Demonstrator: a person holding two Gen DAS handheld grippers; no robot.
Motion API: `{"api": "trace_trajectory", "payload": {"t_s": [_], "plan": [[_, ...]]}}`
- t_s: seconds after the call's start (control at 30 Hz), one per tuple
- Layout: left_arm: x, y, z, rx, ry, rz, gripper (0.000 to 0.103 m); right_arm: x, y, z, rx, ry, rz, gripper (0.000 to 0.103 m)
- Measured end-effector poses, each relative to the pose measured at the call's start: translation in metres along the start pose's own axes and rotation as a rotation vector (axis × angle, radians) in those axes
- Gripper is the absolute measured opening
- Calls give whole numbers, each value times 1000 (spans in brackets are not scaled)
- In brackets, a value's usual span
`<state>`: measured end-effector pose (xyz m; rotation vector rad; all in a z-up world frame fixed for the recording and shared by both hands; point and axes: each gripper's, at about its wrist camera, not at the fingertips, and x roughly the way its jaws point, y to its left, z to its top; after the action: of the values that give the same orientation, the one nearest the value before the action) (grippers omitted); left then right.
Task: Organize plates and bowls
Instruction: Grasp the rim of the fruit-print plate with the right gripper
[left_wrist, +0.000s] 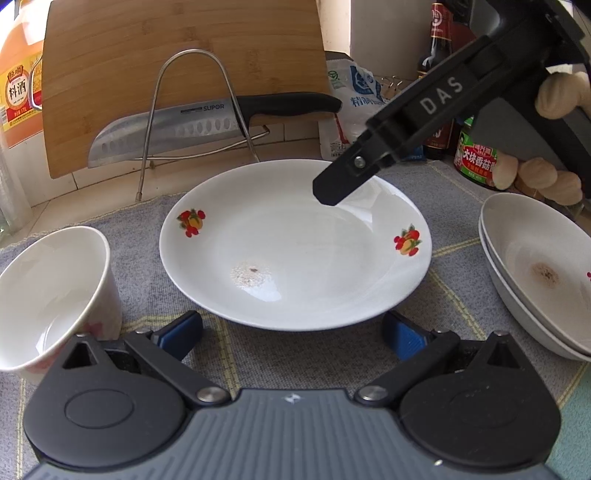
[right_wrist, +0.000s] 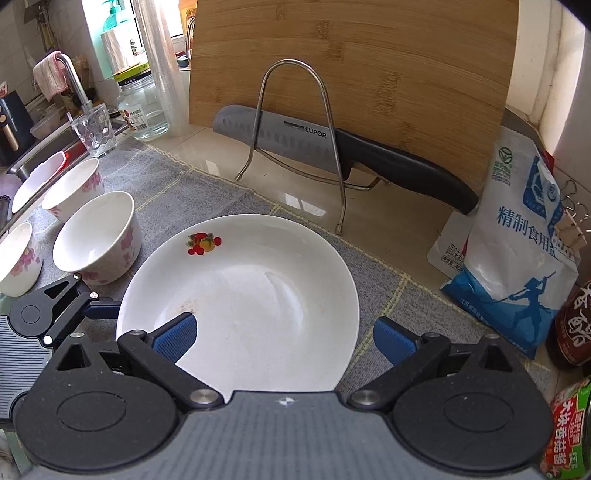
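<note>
A white plate with fruit prints (left_wrist: 295, 243) lies on the grey mat, and it also shows in the right wrist view (right_wrist: 251, 295). My left gripper (left_wrist: 291, 334) is open just in front of its near rim. My right gripper (right_wrist: 284, 338) is open, its jaws straddling the plate's right rim, one pad over the plate and one outside. In the left wrist view the right gripper's finger (left_wrist: 343, 181) hangs over the plate's far right. Two stacked white plates (left_wrist: 535, 266) sit at right. White floral bowls (right_wrist: 98, 240) stand left of the plate, the nearest also in the left wrist view (left_wrist: 48, 295).
A wire rack (right_wrist: 295, 140) holding a knife (right_wrist: 332, 155) stands behind the plate, against a bamboo cutting board (right_wrist: 351, 74). A salt bag (right_wrist: 517, 240) and sauce jars (left_wrist: 476, 155) are at right. A glass (right_wrist: 92, 129), jar and sink are far left.
</note>
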<state>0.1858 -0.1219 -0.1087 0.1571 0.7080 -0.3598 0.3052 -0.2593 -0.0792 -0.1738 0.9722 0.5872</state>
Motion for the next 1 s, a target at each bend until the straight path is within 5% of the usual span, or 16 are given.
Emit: {"api": "trace_trajectory", "payload": {"t_s": [0.27, 0.4, 0.67, 1.0], "plan": [[-4, -4, -1, 61, -39, 10, 101, 27, -28, 14, 52, 16, 111, 100], [-4, -3, 0, 54, -40, 7, 100, 36, -36, 18, 73, 25, 156, 88], [-3, -2, 0, 45, -41, 6, 100, 47, -38, 24, 56, 39, 201, 75], [-4, 0, 0, 43, -51, 8, 99, 47, -43, 24, 83, 36, 225, 71]]}}
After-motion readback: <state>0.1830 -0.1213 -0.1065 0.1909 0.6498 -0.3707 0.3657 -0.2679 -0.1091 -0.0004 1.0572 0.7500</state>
